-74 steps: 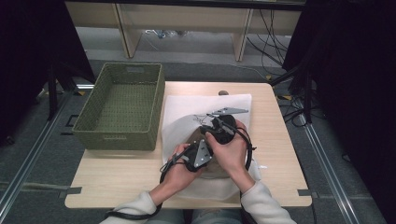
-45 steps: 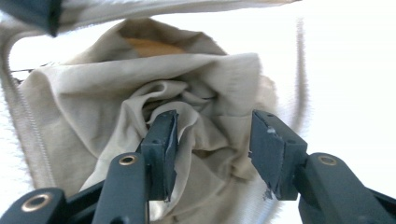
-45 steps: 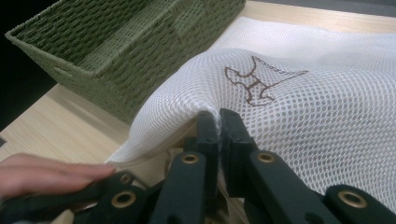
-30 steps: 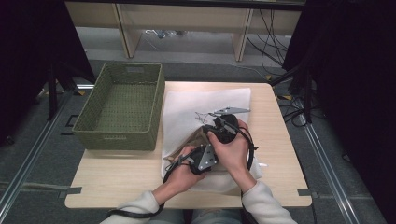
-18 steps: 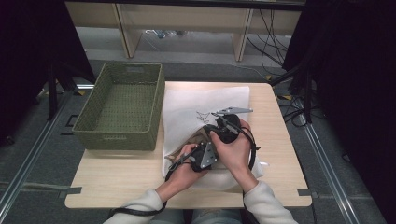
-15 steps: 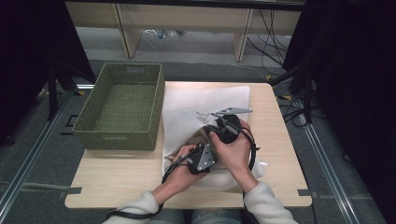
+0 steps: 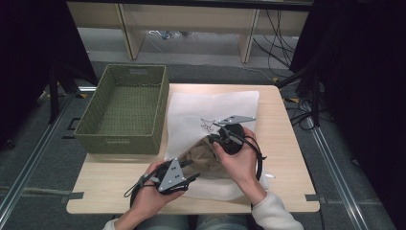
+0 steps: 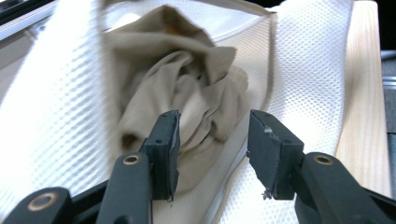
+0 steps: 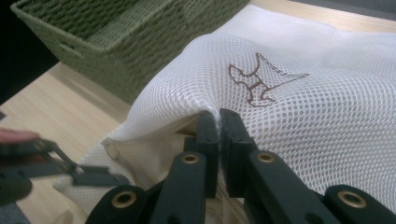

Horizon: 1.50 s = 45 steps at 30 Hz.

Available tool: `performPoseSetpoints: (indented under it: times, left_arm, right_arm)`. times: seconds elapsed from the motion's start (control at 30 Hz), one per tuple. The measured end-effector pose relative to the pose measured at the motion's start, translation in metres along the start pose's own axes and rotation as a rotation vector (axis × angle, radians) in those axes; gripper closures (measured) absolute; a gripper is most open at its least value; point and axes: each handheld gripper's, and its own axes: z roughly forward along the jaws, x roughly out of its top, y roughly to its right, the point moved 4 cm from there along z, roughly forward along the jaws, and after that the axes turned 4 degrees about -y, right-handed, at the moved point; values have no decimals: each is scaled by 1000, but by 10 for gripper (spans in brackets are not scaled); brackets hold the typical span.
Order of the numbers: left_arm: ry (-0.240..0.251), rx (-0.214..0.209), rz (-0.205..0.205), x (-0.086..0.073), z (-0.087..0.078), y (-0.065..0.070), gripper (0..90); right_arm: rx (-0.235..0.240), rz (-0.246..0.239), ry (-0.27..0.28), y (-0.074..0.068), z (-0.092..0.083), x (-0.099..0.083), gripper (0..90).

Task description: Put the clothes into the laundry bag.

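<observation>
While the right hand-held gripper [image 9: 218, 122] stays clenched on the upper edge of the white mesh bag [image 7: 218, 108], holding its mouth up, the beige cloth [image 8: 187, 88] sits bunched just inside the opening, near the worktop's [image 7: 282, 139] six o'clock edge. The left hand-held gripper [image 8: 212, 154] has just been opening; its jaws stand apart, nothing gripped, the cloth ahead at twelve o'clock. Judging by this, the cloth is stuffed inside, zipping remains, and the green basket [image 7: 125, 139] at ten o'clock waits.

Wood table [image 7: 287, 143], grey floor [image 7: 43, 158], shelf [image 7: 191, 19] behind w/ cables [image 7: 273, 28].
</observation>
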Motion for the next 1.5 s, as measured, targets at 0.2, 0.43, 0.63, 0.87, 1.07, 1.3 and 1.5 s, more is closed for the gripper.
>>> performPoseSetpoints:
  times: [0.2,0.43,0.63,0.87,1.07,1.3,1.5]
  left_arm:
    - [-3,-25,-56,-11,-3,6,571]
    - [-39,-50,-37,-15,12,14,604]
    - [-92,-74,-17,-20,37,19,661]
    - [-141,-44,-17,-27,42,16,723]
    - [-143,-53,-25,-25,62,15,730]
    - [-107,21,-25,-16,73,-1,746]
    - [-89,42,-29,-12,79,-5,723]
  right_arm:
    - [-6,-28,-66,-6,1,-14,878]
    - [43,-78,-208,-15,21,-44,876]
    - [67,-66,-290,-12,33,-58,877]
    - [100,-42,-358,-10,38,-70,878]
    - [139,-32,-309,-6,31,-61,881]
    - [141,-16,-258,-10,21,-55,883]
    - [123,4,-221,-10,15,-51,884]
